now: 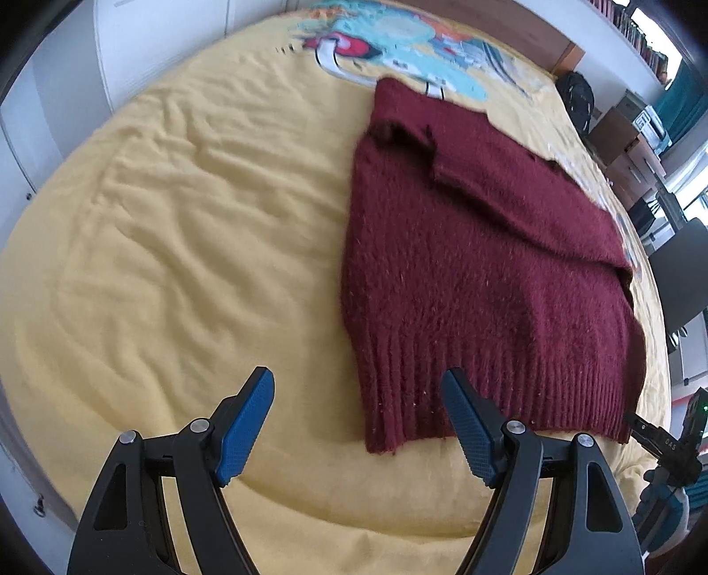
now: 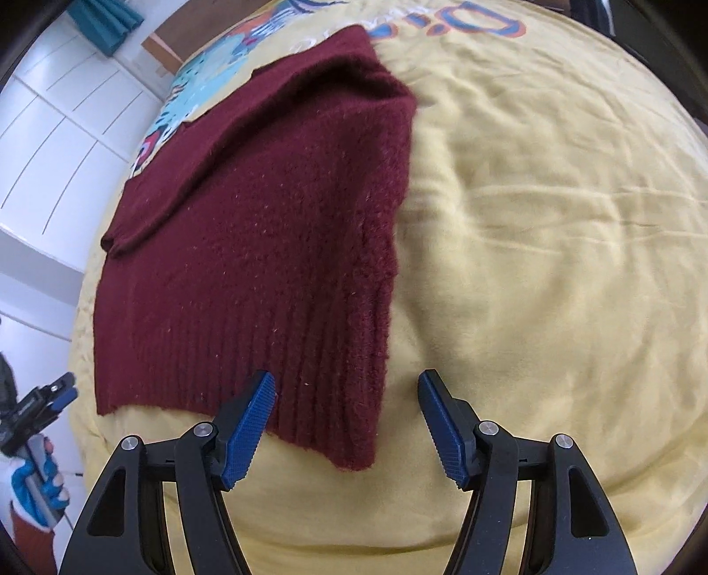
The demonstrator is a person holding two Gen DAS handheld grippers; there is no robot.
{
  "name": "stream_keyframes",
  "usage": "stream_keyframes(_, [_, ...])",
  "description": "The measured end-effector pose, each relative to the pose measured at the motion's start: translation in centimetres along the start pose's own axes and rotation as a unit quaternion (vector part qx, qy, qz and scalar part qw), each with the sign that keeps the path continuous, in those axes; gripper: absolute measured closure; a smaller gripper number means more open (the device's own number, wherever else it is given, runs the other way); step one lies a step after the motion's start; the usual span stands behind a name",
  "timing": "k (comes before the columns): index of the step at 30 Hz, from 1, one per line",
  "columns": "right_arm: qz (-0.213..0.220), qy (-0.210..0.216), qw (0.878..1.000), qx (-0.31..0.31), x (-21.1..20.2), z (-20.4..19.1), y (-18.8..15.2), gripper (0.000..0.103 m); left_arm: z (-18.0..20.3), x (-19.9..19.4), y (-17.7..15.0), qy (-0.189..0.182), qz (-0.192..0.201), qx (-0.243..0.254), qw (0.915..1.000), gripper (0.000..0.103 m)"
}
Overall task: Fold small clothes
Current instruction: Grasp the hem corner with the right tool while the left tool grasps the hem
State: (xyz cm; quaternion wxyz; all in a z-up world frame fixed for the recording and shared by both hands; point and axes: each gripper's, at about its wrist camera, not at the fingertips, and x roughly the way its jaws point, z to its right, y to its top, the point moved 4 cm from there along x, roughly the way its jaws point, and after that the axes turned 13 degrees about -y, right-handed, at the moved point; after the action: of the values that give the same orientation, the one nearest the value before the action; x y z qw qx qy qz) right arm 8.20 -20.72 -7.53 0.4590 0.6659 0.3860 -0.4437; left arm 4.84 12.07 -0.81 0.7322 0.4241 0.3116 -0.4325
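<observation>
A dark red knitted sweater [image 1: 482,265] lies flat on the yellow bedspread [image 1: 177,221], sleeves folded over its body, ribbed hem nearest me. My left gripper [image 1: 358,415] hovers open above the hem's left corner, which sits between its blue pads without touching them. In the right wrist view the same sweater [image 2: 265,230] fills the left half. My right gripper [image 2: 347,420] stands open over the hem's right corner, nothing pressed between its pads. The right gripper's tip [image 1: 663,442] shows at the left view's right edge, and the left gripper [image 2: 40,407] shows at the right view's left edge, held by a gloved hand.
The bedspread [image 2: 553,221] is wrinkled and carries a colourful cartoon print [image 1: 398,40] at its far end. White wardrobe doors [image 2: 53,132] stand on one side of the bed. Desks, drawers and bookshelves [image 1: 632,141] crowd the other side.
</observation>
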Motion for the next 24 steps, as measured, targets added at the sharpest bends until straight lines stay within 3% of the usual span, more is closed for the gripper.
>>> stream_keyframes(10, [-0.017, 0.040, 0.999, -0.005, 1.0, -0.6, 0.2, 0.033, -1.7, 3.7, 0.0, -0.030, -0.039, -0.044, 0.9978, 0.030])
stream_keyframes(16, [-0.023, 0.060, 0.998, -0.018, 1.4, -1.2, 0.2, 0.033, -2.5, 4.5, -0.1, -0.092, -0.050, -0.076, 0.9917, 0.031])
stream_keyframes(20, [-0.026, 0.077, 0.996, -0.023, 1.4, -1.6, 0.2, 0.038, -2.3, 4.7, -0.2, -0.125, -0.053, -0.086, 0.9871, 0.031])
stream_keyframes(24, [-0.027, 0.085, 0.996, -0.016, 1.6, -1.6, 0.3, 0.047, -1.8, 4.7, -0.3, -0.132, -0.061, -0.078, 0.9862, 0.031])
